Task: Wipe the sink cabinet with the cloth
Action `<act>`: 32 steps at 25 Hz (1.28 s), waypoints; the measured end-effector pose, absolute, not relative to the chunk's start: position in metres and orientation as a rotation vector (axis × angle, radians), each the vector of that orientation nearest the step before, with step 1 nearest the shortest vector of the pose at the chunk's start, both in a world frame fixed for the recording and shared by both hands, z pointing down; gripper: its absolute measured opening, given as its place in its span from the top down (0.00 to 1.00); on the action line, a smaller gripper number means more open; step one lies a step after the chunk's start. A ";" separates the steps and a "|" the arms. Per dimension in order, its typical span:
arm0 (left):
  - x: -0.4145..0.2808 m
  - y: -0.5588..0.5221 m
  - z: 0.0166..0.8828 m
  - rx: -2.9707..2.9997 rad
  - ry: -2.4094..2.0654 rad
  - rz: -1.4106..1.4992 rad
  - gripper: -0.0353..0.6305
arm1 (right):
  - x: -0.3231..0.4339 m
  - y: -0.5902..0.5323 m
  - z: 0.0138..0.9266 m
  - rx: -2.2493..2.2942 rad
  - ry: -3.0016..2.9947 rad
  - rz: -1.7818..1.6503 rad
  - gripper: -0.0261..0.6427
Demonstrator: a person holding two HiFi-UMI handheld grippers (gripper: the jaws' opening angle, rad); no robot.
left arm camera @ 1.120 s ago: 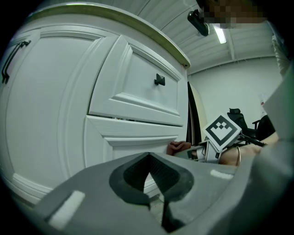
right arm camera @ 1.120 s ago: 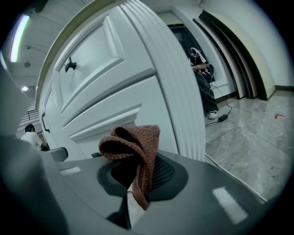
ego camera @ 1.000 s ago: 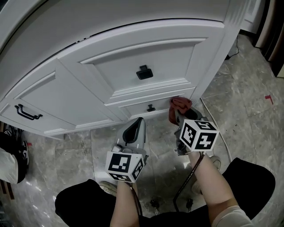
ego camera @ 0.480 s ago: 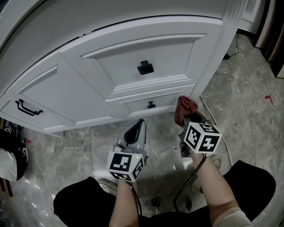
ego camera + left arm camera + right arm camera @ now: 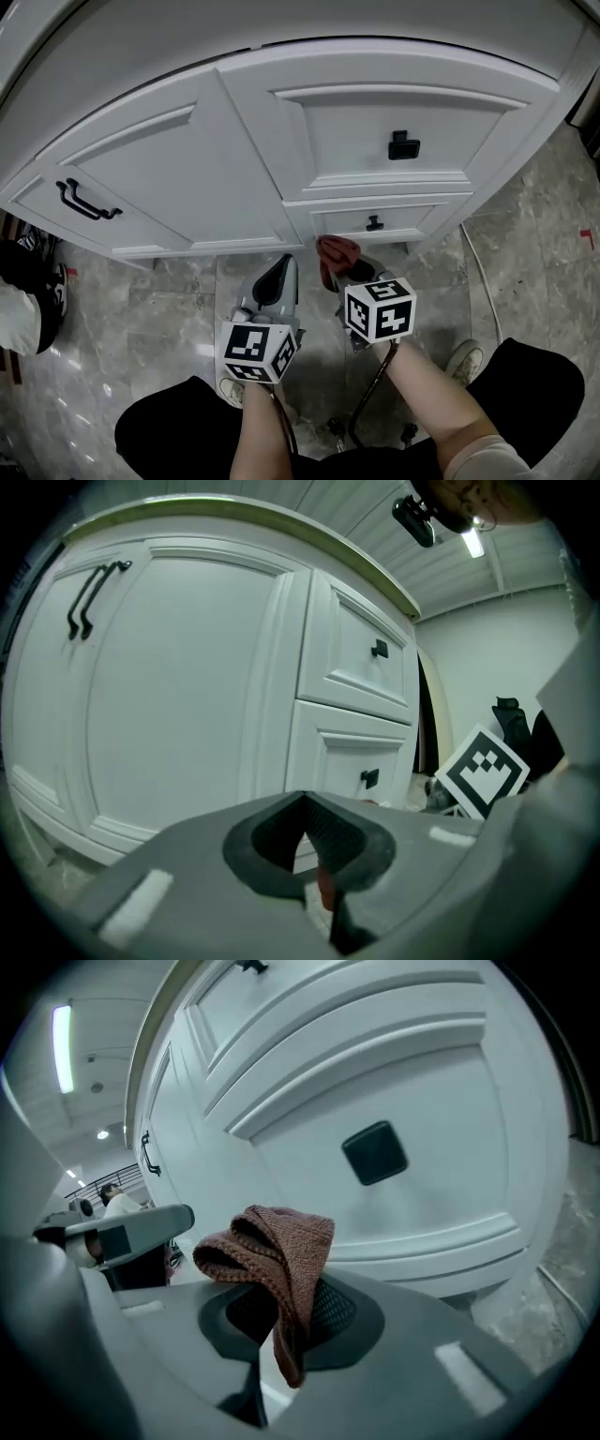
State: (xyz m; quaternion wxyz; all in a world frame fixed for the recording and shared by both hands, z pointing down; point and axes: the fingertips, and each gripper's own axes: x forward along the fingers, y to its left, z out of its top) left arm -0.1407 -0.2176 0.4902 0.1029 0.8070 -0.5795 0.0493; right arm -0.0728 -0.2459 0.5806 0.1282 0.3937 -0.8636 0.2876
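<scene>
Your right gripper [image 5: 331,269] has its jaws closed on the cloth [image 5: 336,251], a reddish-brown knitted one. In the right gripper view the cloth [image 5: 277,1243] is pinched between the two jaws of the gripper [image 5: 281,1324]; a folded bunch stands up above them and a narrow tail hangs down through the gap.

Ahead of that gripper is the white sink cabinet [image 5: 187,169]. The cloth sits at the gripper's tip, right at the lower edge of the small bottom drawer [image 5: 412,217], a little below and to the left of its black knob [image 5: 375,223]. You cannot tell from these views whether the cloth is pressed against the cabinet or just short of it. A larger drawer with a square black knob [image 5: 404,145] lies further ahead and above.

Your left gripper [image 5: 281,269] hangs just beside the right one, its tip pointing at the foot of the cabinet over the grey marbled floor [image 5: 159,309]. In the left gripper view its jaws [image 5: 305,841] meet at the tips with nothing gripped between them. Ahead of it and to the left is the cabinet door with a black bar handle [image 5: 89,199].

The only printed marks are the black-and-white square patterns on each gripper's cube [image 5: 380,309]; they carry no letters. A thin cable [image 5: 478,277] runs along the floor to the right of the right gripper.
</scene>
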 end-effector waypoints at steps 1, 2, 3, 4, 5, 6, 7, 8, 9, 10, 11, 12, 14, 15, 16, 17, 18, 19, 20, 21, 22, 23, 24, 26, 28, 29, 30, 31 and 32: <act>-0.148 -0.217 0.490 2.368 -1.724 0.131 0.95 | -0.082 -0.247 0.581 1.129 -2.524 0.836 0.84; -0.153 -0.217 0.490 2.359 -1.735 0.124 0.95 | -0.091 -0.249 0.581 1.117 -2.537 0.840 0.84; -0.157 -0.216 0.491 2.354 -1.741 0.123 0.95 | -0.100 -0.251 0.581 1.106 -2.552 0.846 0.84; -0.159 -0.216 0.492 2.355 -1.741 0.128 0.95 | -0.108 -0.253 0.581 1.097 -2.567 0.854 0.84; -0.160 -0.215 0.494 2.357 -1.736 0.137 0.95 | -0.114 -0.255 0.582 1.091 -2.581 0.864 0.84; -0.161 -0.213 0.497 2.359 -1.728 0.148 0.95 | -0.120 -0.257 0.583 1.091 -2.591 0.875 0.84; -0.161 -0.211 0.500 2.358 -1.720 0.157 0.95 | -0.123 -0.258 0.584 1.097 -2.598 0.884 0.84; -0.163 -0.210 0.501 2.356 -1.716 0.162 0.95 | -0.125 -0.260 0.586 1.109 -2.600 0.891 0.84; -0.164 -0.209 0.502 2.354 -1.717 0.163 0.95 | -0.125 -0.261 0.587 1.121 -2.601 0.896 0.84; -0.166 -0.209 0.503 2.352 -1.719 0.161 0.95 | -0.125 -0.263 0.587 1.131 -2.601 0.899 0.84; -0.167 -0.209 0.503 2.351 -1.721 0.159 0.95 | -0.124 -0.264 0.587 1.138 -2.602 0.899 0.84; -0.169 -0.208 0.503 2.352 -1.722 0.158 0.95 | -0.123 -0.264 0.586 1.144 -2.601 0.897 0.84; -0.169 -0.208 0.503 2.353 -1.719 0.155 0.95 | -0.118 -0.265 0.586 1.170 -2.592 0.893 0.84; -0.168 -0.208 0.503 2.354 -1.717 0.153 0.95 | -0.114 -0.266 0.586 1.186 -2.584 0.894 0.84; -0.167 -0.208 0.503 2.355 -1.715 0.150 0.95 | -0.109 -0.267 0.587 1.202 -2.573 0.897 0.84; -0.166 -0.209 0.502 2.357 -1.712 0.145 0.95 | -0.103 -0.267 0.589 1.217 -2.562 0.900 0.84; -0.164 -0.209 0.501 2.361 -1.710 0.141 0.95 | -0.098 -0.269 0.590 1.232 -2.551 0.903 0.84; -0.162 -0.210 0.500 2.365 -1.707 0.138 0.95 | -0.091 -0.270 0.591 1.249 -2.542 0.905 0.84; -0.159 -0.211 0.499 2.370 -1.702 0.138 0.95 | -0.085 -0.272 0.591 1.268 -2.533 0.907 0.84; -0.156 -0.212 0.498 2.376 -1.696 0.139 0.95 | -0.078 -0.274 0.591 1.284 -2.526 0.911 0.84; -0.153 -0.213 0.498 2.382 -1.689 0.141 0.95 | -0.072 -0.276 0.591 1.294 -2.522 0.915 0.84; -0.150 -0.214 0.499 2.387 -1.682 0.143 0.95 | -0.067 -0.278 0.590 1.302 -2.520 0.916 0.84; -0.147 -0.216 0.499 2.391 -1.676 0.147 0.95 | -0.062 -0.279 0.590 1.310 -2.518 0.915 0.84; -0.141 -0.218 0.501 2.398 -1.665 0.154 0.95 | -0.053 -0.280 0.589 1.329 -2.510 0.915 0.84; -0.134 -0.220 0.500 2.407 -1.654 0.155 0.95 | -0.043 -0.282 0.589 1.347 -2.501 0.922 0.84; -0.131 -0.222 0.500 2.412 -1.649 0.154 0.95 | -0.037 -0.283 0.588 1.355 -2.498 0.924 0.84; -0.127 -0.223 0.499 2.418 -1.644 0.154 0.95 | -0.032 -0.284 0.588 1.363 -2.495 0.924 0.84; -0.123 -0.224 0.499 2.422 -1.638 0.154 0.95 | -0.026 -0.285 0.587 1.372 -2.491 0.922 0.84; -0.120 -0.225 0.498 2.427 -1.633 0.153 0.95 | -0.019 -0.286 0.587 1.383 -2.485 0.920 0.84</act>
